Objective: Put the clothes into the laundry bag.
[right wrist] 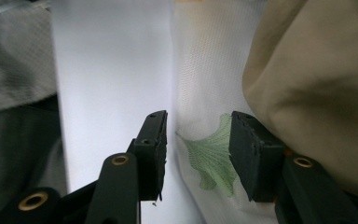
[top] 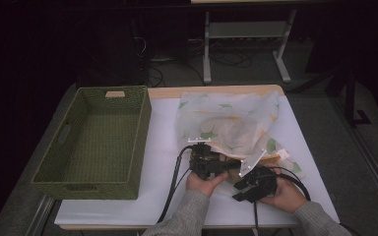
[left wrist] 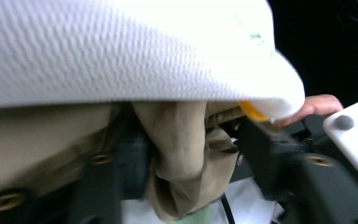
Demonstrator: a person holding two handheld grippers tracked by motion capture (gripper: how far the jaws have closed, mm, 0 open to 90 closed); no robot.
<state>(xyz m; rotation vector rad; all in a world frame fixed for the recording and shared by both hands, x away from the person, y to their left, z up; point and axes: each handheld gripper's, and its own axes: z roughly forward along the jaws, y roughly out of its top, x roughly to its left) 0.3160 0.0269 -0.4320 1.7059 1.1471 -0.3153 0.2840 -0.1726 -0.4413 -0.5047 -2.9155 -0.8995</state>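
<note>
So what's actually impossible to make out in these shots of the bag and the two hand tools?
- What the mesh bag holds: high view; the printed mesh veils a beige shape.
- Whether the left gripper pinches the beige cloth: left gripper view; bunched cloth and white mesh hide the pads.
- Inside near wall of the green basket: high view; hidden by its own rim.
- Right gripper jaws stand apart around a leaf print; what lies beneath is hidden.

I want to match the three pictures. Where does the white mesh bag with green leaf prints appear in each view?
High view: the mesh bag lies right of centre on the table, its near edge at both grippers.
Left gripper view: it spreads across the top, above the beige cloth that sits between the jaws.
Right gripper view: it runs down the middle, one green leaf print between the open jaws.
Shared landmark: the beige cloth.
</note>
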